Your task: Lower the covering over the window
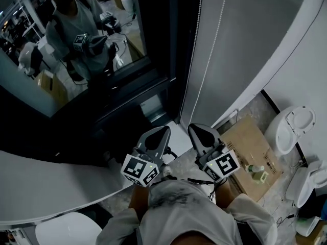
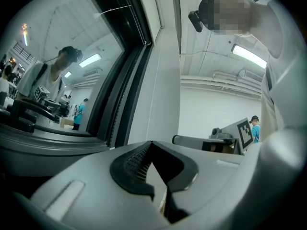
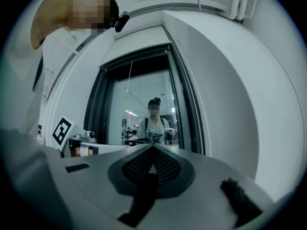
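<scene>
The window (image 1: 97, 40) has a dark frame and bare glass that mirrors a person holding both grippers; I see no covering over the glass. A thin bead chain (image 1: 213, 50) hangs down the grey panel right of the frame. My left gripper (image 1: 164, 129) and right gripper (image 1: 193, 128) are side by side low in the head view, pointing at the frame's foot, well below and short of the chain. Both are shut with nothing in them. The right gripper (image 3: 153, 146) faces the glass (image 3: 144, 104), with the chain (image 3: 199, 123) to its right. The left gripper (image 2: 152, 143) has the frame on its left.
A flattened cardboard sheet (image 1: 250, 147) lies on the floor at the right with a small green bottle (image 1: 257, 170) on it. White toilet-like fixtures (image 1: 291, 129) stand further right. A white curved tabletop (image 1: 46, 188) is at the lower left.
</scene>
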Action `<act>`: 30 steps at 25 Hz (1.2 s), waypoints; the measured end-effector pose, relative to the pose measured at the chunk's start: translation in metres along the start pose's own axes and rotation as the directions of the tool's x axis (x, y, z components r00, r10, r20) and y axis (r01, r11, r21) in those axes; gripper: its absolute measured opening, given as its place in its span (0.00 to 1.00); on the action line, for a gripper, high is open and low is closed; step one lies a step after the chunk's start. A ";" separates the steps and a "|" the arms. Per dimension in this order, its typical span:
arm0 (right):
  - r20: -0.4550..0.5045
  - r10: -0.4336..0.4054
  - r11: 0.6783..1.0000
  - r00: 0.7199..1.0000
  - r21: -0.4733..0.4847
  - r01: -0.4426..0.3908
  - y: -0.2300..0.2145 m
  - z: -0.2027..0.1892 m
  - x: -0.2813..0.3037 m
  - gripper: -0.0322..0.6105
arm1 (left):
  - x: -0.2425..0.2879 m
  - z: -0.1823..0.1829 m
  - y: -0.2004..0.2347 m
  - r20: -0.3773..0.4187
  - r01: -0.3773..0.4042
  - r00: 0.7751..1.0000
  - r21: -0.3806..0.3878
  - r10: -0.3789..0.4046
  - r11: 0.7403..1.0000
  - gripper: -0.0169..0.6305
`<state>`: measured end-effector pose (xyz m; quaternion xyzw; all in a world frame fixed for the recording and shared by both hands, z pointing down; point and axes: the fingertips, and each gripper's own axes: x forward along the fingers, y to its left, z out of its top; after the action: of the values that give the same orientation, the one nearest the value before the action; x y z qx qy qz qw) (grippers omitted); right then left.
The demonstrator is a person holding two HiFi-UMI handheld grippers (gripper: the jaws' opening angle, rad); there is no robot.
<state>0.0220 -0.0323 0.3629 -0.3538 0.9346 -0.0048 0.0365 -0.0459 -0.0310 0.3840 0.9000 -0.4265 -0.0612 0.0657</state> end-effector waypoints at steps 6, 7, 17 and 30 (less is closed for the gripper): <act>0.000 -0.021 1.000 1.000 -0.003 0.021 -0.007 0.003 0.022 0.08 | 0.008 0.007 0.023 0.001 0.012 1.000 -0.006 -0.012 1.000 0.03; 0.000 -0.026 1.000 1.000 -0.005 0.026 -0.007 0.003 0.025 0.08 | 0.009 0.008 0.025 0.003 0.019 1.000 -0.005 -0.019 1.000 0.03; 0.023 -0.096 0.995 0.995 -0.004 0.096 -0.015 0.006 0.036 0.08 | 0.023 0.016 0.039 0.014 0.076 0.997 0.002 -0.076 0.997 0.03; 0.032 -0.125 0.992 0.992 0.014 0.124 -0.054 0.003 0.032 0.08 | 0.074 0.008 0.037 0.005 0.081 0.997 0.025 -0.081 0.996 0.04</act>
<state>0.0338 -0.0943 0.3596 -0.4112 0.9099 -0.0069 0.0535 -0.0291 -0.1121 0.3789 0.9171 -0.3906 -0.0612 0.0509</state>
